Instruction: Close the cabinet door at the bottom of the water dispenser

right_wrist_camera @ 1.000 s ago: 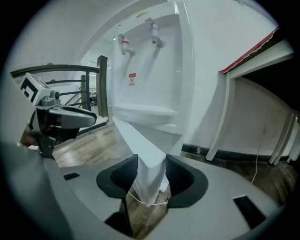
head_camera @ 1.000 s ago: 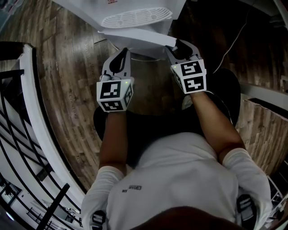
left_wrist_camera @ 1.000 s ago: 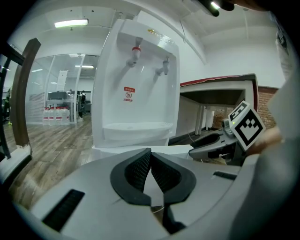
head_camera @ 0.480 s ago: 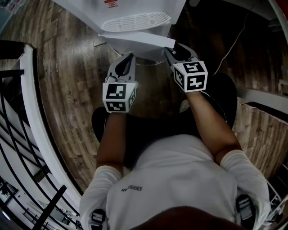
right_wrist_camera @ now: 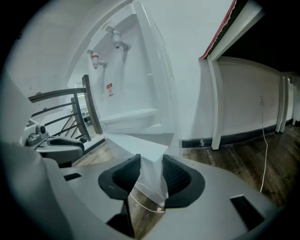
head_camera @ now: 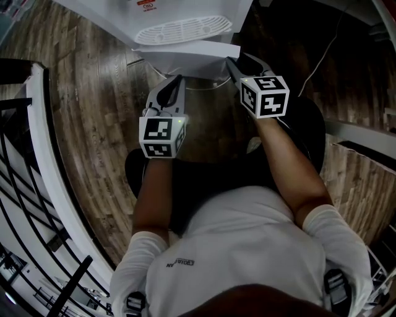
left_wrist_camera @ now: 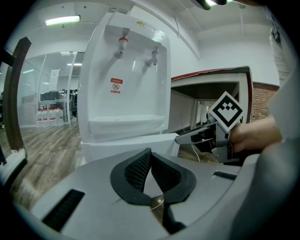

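The cabinet door stands swung out from the foot of the water dispenser, just under the dispenser's slotted drip tray, with its free corner pointing away from the dispenser toward you. Your right gripper has that corner between its jaws. They have just been closing, and in the right gripper view the ribbed pads sit against both faces of the white panel, so it is pinching the door. The gripper sits at the end of the door farthest from the dispenser's front, on your right side.

Your left gripper is pressed together with nothing in it. In the left gripper view its jaw tips meet and only bare air shows past them. It hangs in front of the dispenser, near the door's long face but apart from it, and points up at the two taps. The dispenser stands on a wooden floor, and a white cable trails over the floor to the dispenser's right.
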